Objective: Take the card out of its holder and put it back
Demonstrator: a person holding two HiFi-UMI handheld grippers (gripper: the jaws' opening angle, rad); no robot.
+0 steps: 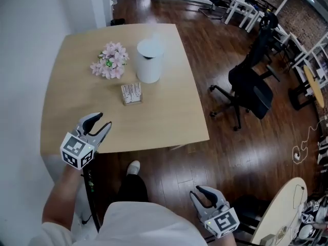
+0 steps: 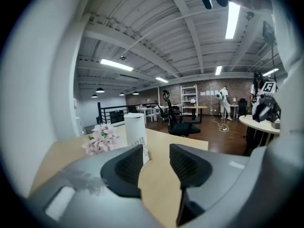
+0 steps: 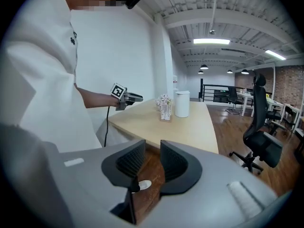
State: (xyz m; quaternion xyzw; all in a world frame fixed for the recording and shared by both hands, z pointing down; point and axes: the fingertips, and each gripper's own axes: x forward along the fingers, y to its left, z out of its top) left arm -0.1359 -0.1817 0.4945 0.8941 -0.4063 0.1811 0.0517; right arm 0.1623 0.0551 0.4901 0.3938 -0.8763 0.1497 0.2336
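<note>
The card holder (image 1: 131, 93) stands upright on the light wooden table (image 1: 169, 117), with white cards in it. In the left gripper view the card holder (image 2: 138, 146) shows just past the left jaw. My left gripper (image 1: 100, 123) hovers over the table's near left part, a short way in front of the holder, open with nothing between its jaws (image 2: 156, 158). My right gripper (image 1: 204, 195) hangs low beside my body, off the table and over the floor. It is open and empty (image 3: 153, 158). From the right gripper view, the holder (image 3: 166, 111) is far off on the table.
A white cylinder (image 1: 150, 60) and a bunch of pink flowers (image 1: 109, 60) stand behind the holder. A black office chair (image 1: 248, 88) sits on the dark wood floor to the right. A round table (image 1: 282, 209) is at bottom right. A white wall runs along the left.
</note>
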